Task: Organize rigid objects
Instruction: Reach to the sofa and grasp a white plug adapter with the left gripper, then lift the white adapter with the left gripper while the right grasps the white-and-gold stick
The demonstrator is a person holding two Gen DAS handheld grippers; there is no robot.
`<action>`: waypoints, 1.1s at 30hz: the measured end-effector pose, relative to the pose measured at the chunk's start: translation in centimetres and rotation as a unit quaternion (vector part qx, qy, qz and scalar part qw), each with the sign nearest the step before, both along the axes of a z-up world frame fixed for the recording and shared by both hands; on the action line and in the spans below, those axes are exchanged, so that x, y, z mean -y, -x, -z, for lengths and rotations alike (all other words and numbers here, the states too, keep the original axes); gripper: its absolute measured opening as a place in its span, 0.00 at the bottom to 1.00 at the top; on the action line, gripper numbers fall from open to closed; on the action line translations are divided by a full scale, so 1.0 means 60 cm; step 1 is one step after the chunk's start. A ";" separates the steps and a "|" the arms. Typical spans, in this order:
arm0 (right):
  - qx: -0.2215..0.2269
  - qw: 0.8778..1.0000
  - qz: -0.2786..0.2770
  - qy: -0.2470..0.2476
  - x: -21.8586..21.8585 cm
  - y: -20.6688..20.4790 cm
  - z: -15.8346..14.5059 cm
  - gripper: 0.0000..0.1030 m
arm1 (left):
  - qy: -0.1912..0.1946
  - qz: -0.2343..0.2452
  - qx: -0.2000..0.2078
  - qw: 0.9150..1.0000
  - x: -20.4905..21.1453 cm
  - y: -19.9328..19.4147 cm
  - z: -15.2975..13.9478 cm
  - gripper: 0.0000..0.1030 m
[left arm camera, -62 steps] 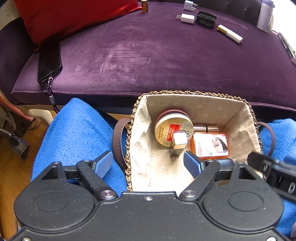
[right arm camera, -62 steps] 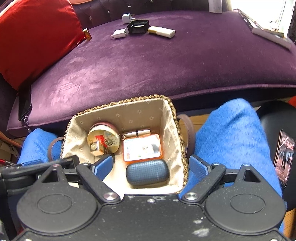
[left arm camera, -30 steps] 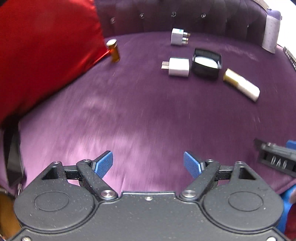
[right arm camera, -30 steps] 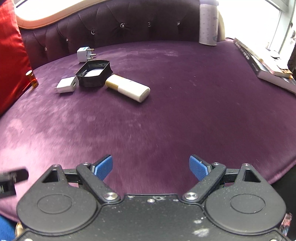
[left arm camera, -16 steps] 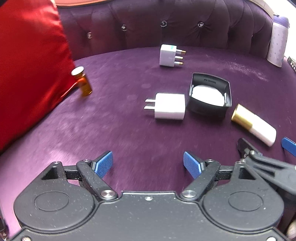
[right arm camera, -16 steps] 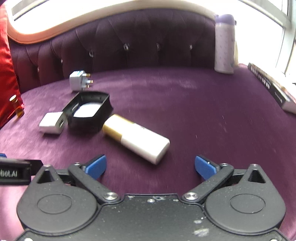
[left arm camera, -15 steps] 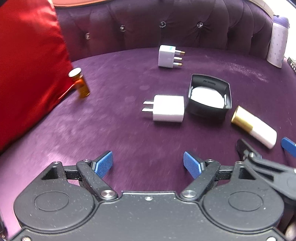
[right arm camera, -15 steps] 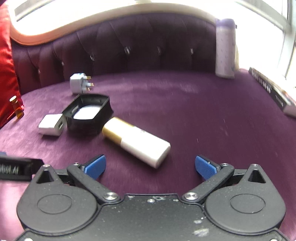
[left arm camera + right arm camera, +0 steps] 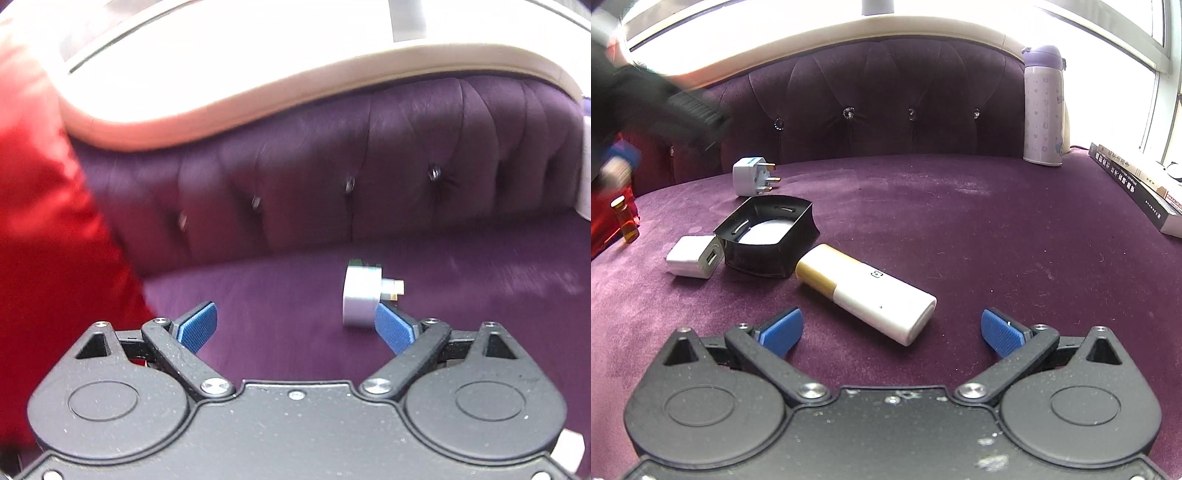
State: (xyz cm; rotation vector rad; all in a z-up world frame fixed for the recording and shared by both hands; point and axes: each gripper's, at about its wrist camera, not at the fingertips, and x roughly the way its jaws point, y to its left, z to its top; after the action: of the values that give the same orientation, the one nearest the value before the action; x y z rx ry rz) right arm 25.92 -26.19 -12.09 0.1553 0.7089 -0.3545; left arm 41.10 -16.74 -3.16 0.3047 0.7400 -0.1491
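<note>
Purple velvet seat (image 9: 960, 221) lay under both tools. Left gripper (image 9: 295, 326), jaws just widened and empty, had swung toward the three-pin plug (image 9: 360, 299) at one o'clock. Right gripper (image 9: 892, 332) had spread fully, the white-and-gold stick (image 9: 871, 291) at twelve o'clock untouched; pickups seemed next.

Both claws stand wide and empty — the left claw (image 9: 297, 326) just opening further, the right claw (image 9: 892, 330) tilted downward.

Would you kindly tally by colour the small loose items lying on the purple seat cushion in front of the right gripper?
White: 2, the three-pin plug adapter and the USB charger cube
Black: 1, the open box
White and gold: 1, the power bank
Amber: 1, the small vial
Total: 5
</note>
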 end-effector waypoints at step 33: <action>-0.024 0.999 -0.010 0.019 -0.002 -0.012 -0.015 0.99 | -0.006 0.069 -0.137 0.988 -0.028 0.093 0.067 0.34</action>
State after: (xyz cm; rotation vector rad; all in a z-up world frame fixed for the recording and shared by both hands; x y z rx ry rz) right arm 26.66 -26.04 -11.21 0.1048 0.7493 -0.3528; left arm 35.50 -15.05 -7.17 0.3503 0.9930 -0.3233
